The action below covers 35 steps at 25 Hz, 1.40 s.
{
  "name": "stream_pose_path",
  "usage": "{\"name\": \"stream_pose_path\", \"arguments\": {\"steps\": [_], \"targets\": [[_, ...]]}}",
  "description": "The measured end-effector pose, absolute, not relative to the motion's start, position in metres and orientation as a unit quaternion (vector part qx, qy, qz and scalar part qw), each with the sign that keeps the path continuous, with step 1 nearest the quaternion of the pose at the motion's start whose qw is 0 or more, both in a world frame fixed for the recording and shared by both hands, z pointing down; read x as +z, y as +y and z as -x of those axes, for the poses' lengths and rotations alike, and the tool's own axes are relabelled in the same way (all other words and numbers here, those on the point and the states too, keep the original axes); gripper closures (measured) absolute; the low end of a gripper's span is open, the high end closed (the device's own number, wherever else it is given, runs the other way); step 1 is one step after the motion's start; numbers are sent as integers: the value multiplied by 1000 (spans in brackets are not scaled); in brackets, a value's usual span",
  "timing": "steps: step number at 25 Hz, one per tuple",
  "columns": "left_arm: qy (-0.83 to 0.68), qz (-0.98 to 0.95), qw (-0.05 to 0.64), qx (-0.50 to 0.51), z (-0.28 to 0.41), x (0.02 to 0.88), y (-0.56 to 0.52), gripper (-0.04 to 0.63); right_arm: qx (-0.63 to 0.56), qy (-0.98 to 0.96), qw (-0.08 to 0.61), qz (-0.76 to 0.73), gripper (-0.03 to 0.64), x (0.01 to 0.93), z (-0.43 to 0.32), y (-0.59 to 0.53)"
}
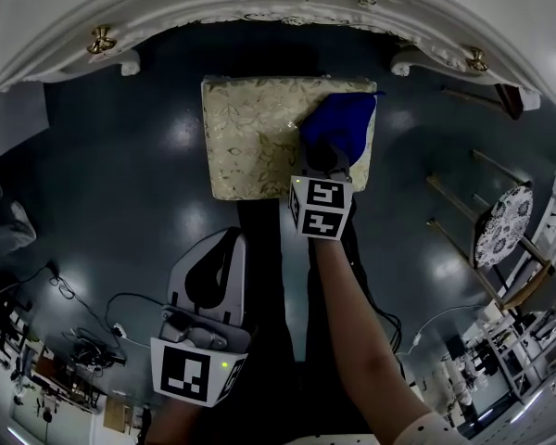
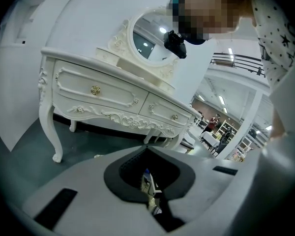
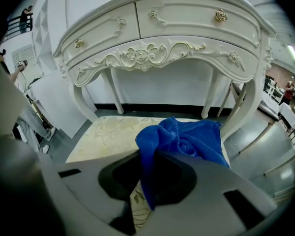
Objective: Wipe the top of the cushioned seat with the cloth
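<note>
**Dim floor, heavy fisheye**

Head view is dim, with soft glare patches from overhead light on the dark floor (image 1: 181,133). Strong fisheye bending and black vignette at every edge. Gripper views are brighter. The left gripper (image 2: 147,156) body blurs near the lens; the cloth (image 3: 187,136) is sharp.

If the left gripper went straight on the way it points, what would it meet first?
Probably the dressing table, around its carved drawer front; nothing nearer shows in that line, though depth is unclear.

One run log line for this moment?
right gripper: shut on cloth | cloth: blue, on cushioned seat, right part | left gripper: shut, empty
</note>
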<state>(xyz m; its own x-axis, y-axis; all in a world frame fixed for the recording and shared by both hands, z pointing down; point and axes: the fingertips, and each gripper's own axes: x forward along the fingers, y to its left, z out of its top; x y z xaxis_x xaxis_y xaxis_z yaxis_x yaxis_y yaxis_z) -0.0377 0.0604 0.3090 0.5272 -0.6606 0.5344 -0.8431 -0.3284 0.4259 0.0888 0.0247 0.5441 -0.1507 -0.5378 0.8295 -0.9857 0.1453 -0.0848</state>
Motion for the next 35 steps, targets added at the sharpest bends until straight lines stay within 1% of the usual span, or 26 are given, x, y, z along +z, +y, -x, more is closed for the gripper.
{"name": "stream_pose_path", "arguments": {"steps": [35], "targets": [[-502,-781,352,120,77,311,65,598,340,-721,317,-513,557,540,10,27]]}}
